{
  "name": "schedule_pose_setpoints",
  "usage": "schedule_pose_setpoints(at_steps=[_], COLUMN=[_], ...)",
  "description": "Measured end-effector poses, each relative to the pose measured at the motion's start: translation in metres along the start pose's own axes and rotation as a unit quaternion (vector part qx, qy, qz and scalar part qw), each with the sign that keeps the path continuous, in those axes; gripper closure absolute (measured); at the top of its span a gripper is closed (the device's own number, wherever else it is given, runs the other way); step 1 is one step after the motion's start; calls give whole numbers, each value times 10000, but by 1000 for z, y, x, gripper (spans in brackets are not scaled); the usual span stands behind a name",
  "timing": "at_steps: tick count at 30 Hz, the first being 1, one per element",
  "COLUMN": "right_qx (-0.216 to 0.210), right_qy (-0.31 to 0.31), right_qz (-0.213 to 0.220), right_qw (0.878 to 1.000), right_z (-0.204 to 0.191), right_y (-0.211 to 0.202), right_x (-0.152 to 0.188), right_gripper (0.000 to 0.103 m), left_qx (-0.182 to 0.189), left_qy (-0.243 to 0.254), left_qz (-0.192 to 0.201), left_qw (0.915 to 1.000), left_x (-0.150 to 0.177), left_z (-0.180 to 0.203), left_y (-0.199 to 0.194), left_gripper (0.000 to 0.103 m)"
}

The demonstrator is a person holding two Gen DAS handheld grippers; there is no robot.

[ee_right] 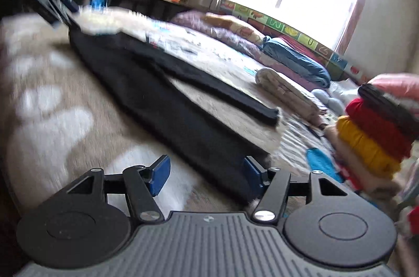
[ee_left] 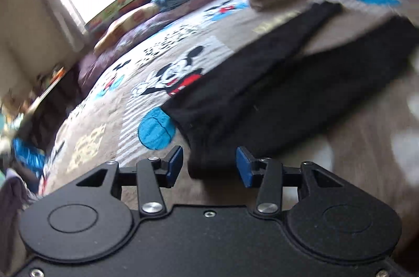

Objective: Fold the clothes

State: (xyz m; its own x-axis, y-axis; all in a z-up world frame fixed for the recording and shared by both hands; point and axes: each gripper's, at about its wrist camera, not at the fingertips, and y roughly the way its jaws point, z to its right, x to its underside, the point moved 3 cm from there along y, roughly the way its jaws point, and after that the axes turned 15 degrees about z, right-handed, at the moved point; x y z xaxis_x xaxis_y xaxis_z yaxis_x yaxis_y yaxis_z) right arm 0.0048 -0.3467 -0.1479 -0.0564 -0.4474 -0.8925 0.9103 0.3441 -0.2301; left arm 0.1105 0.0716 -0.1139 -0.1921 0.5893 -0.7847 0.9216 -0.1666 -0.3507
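Just ahead of the left gripper [ee_left: 209, 164], the long black cloth garment [ee_left: 275, 104] lies flat across a plush beige bedspread printed with cartoon mice [ee_left: 167, 60]. Its near corner sits between the parted blue pads, which do not press on it. Seen from the right wrist, the right gripper [ee_right: 207, 173] also stands open, the garment's other end running in between its fingers; the right pad looks close to the fabric edge, though blur hides any contact. Beside it rises a stack of folded clothes in yellow, red and black [ee_right: 377, 130], soft and rounded.
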Motion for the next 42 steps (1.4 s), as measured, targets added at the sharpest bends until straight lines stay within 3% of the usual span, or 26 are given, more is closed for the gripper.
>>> schedule_pose_setpoints(at_steps=[3, 8, 14, 17, 20, 25, 28, 30, 34, 38, 42], right_qx=[75, 203, 219, 113, -81, -480, -758, -932, -1075, -1022, -1086], right_qy=[-320, -690, -1203, -1524, -1763, -2062, -2263, -2364, -2371, -2197, -1841], right_qz=[-143, -270, -312, -314, -336, -471, -507, -567, -581, -496, -579], right_qw=[9994, 9970, 9920, 9878, 9837, 9762, 9698, 9655, 9638, 9689, 9752], right_z=[-5, -13, -21, -24, -22, -15, -17, -18, -12, 5, 34], right_y=[2, 9, 14, 16, 19, 27, 32, 33, 31, 28, 44], right_x=[3, 6, 6, 5, 5, 7, 9, 8, -4, -27, -53], right_gripper=[44, 44, 44, 44, 45, 65, 79, 97, 99, 99, 99], left_qx=[86, -192, -290, -353, -436, -508, -489, -471, -465, -424, -352], left_qy=[812, 2030, 2704, 2782, 2651, 2198, 1984, 1837, 1453, 504, -151], left_qz=[58, 57, 346, 450, 512, 610, 645, 672, 816, 855, 806], left_qw=[9966, 9790, 9617, 9588, 9619, 9723, 9768, 9796, 9849, 9942, 9960], left_x=[10, 35, 45, 45, 44, 42, 39, 37, 29, 14, -5], left_z=[17, 32, 40, 39, 34, 27, 23, 21, 13, -5, -22], left_y=[-3, 8, 17, 21, 23, 24, 27, 27, 23, 24, 31], left_gripper=[59, 59, 65, 67, 74, 79, 81, 83, 89, 90, 90])
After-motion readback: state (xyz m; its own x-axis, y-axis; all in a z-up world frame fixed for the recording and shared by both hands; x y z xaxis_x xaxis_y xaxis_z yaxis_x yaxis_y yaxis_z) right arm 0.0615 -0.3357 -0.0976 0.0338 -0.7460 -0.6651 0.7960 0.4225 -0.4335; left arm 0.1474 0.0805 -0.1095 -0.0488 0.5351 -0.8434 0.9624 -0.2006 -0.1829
